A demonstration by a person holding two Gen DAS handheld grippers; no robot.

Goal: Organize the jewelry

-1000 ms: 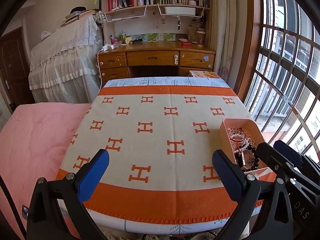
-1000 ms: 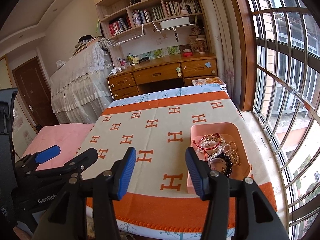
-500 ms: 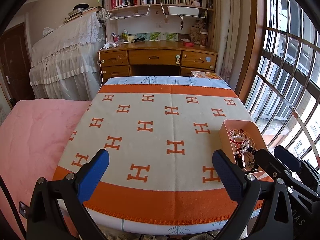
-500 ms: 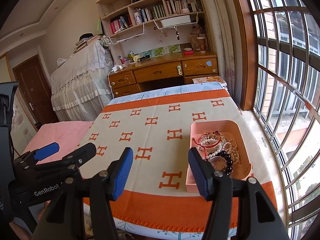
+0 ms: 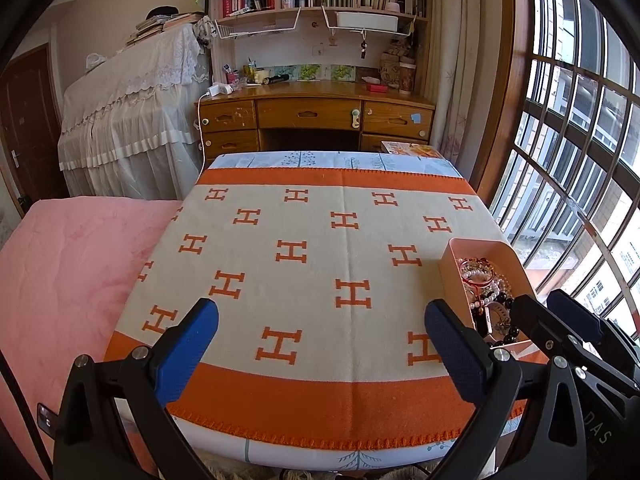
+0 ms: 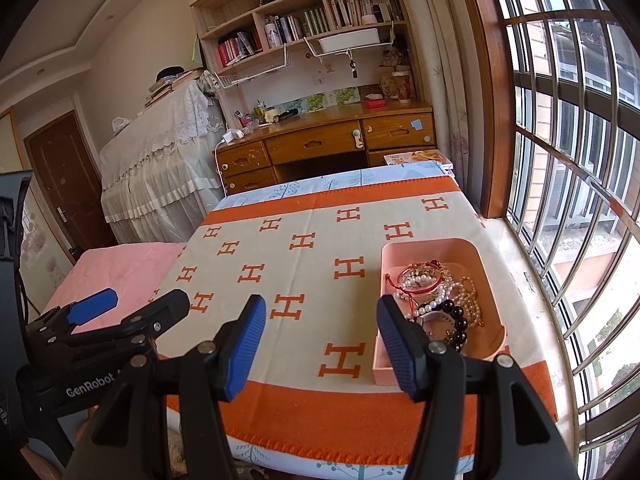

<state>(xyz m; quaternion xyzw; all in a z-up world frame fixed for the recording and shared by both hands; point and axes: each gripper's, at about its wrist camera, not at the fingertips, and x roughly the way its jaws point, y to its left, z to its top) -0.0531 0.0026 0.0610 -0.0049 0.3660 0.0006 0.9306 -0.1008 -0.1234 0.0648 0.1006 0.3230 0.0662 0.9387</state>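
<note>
Jewelry (image 6: 438, 300) = tangle of bead bracelets, pearl strands, red cord & black beads, piled in a pink tray (image 6: 430, 245) near the front right corner of the worktop (image 6: 320, 264), by the window. Prob. light, floppy, slippery & apt to snag; strands look fragile, so I'd pinch one loop at its top edge w/ a gentle close, not the whole heap. Right claw (image 6: 320, 340) hovers over the blanket at the front edge, jaws apart, nothing btwn them; tray sits just beside & beyond its right finger. Left claw (image 5: 322, 338) jaws wide apart, empty; tray lies to its right, near.
</note>
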